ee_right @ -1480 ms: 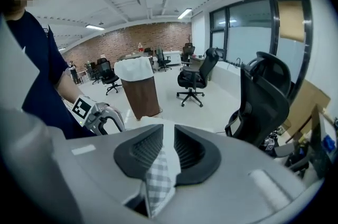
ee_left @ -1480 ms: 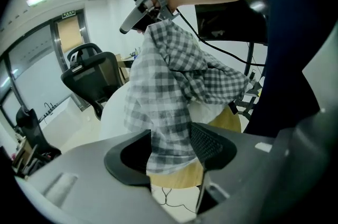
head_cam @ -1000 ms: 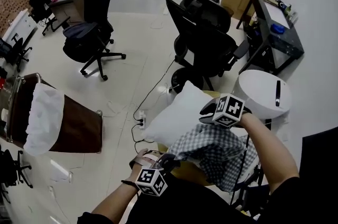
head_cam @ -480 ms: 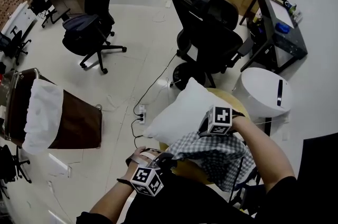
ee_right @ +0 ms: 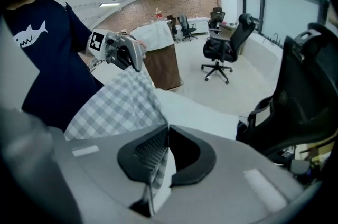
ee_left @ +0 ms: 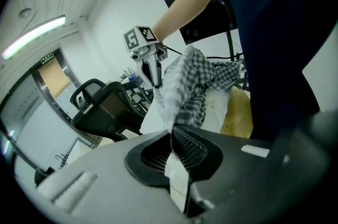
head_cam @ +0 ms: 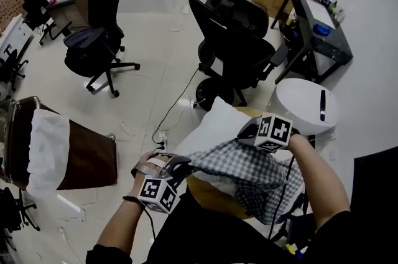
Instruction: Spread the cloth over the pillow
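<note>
A white pillow (head_cam: 211, 126) lies on a small round wooden table (head_cam: 214, 195). The grey-and-white checked cloth (head_cam: 245, 168) is stretched across the pillow's near side and hangs bunched off the right. My left gripper (head_cam: 178, 163) is shut on the cloth's left corner, and fabric rises from its pads (ee_left: 182, 143) in the left gripper view. At the pillow's far right, the jaws of my right gripper (head_cam: 247, 130) are closing tight on the cloth's edge (ee_right: 124, 104), which is pinched between them. Each gripper shows in the other's view: the right gripper (ee_left: 153, 67) and the left gripper (ee_right: 128, 56).
A black office chair (head_cam: 239, 51) stands just beyond the pillow, with a white round stool (head_cam: 305, 108) to its right. A black desk (head_cam: 320, 38) lines the right wall. A brown bin with a white liner (head_cam: 59, 147) stands at the left. Cables (head_cam: 180, 107) run over the floor.
My right gripper's jaws have closed on the cloth's edge. My left gripper has pulled its corner left, so the cloth now stretches flat between the two grippers instead of lying bunched.
</note>
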Demonstrator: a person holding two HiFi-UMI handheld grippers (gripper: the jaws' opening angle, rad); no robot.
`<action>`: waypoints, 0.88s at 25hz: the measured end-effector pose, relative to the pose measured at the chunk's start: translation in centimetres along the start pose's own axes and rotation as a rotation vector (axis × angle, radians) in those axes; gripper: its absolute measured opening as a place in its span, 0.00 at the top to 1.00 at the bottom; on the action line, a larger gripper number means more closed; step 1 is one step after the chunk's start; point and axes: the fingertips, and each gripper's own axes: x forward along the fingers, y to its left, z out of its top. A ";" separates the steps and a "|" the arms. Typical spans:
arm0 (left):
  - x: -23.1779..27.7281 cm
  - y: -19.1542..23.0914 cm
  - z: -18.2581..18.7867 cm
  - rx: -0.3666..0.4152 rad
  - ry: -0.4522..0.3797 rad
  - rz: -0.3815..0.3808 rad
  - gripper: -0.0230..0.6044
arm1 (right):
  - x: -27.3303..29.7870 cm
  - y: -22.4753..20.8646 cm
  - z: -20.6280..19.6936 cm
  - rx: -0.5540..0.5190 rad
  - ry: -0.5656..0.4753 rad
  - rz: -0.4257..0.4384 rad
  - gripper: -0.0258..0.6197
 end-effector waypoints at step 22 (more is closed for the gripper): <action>5.4 14.8 -7.8 0.111 0.132 -0.001 0.96 | -4.0 -12.1 3.2 0.098 -0.130 -0.463 0.94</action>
